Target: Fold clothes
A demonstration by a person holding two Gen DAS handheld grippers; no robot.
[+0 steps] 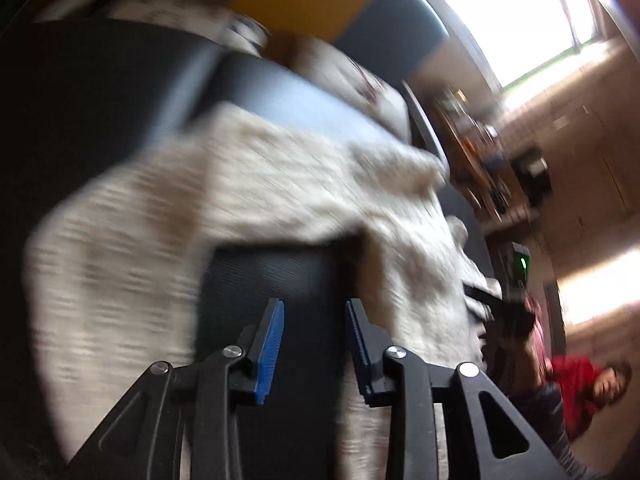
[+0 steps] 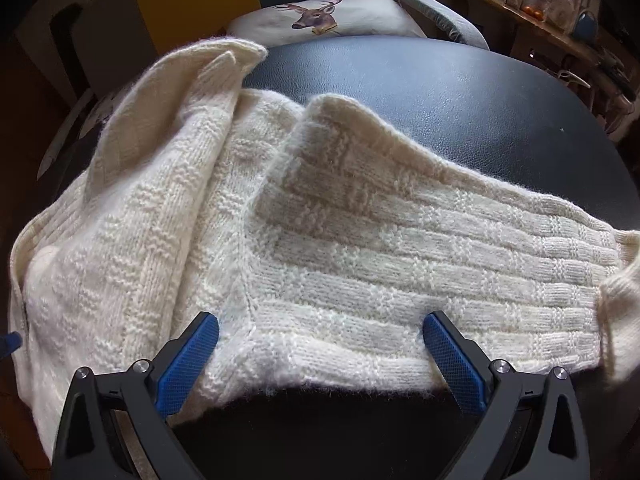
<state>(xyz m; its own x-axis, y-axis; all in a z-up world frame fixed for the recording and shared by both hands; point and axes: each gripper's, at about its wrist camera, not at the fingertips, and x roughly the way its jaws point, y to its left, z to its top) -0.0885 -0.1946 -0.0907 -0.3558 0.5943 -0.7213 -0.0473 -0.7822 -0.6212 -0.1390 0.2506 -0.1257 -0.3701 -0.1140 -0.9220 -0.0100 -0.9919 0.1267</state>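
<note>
A cream knitted sweater (image 2: 240, 216) lies spread across the dark bench (image 2: 460, 92) toward its near edge. Right gripper (image 2: 320, 344) jaws wide over it; left gripper (image 1: 314, 336) (blurred view) jaws narrowly parted, empty.

Dark worktop (image 2: 440, 92); deer-print cushion (image 2: 320, 12) on chair behind it; cluttered shelf (image 2: 540, 4) right; bright window (image 1: 500, 12).

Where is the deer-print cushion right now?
In the right wrist view, the deer-print cushion sits top centre on a chair beyond the dark table, behind the cream sweater.
</note>
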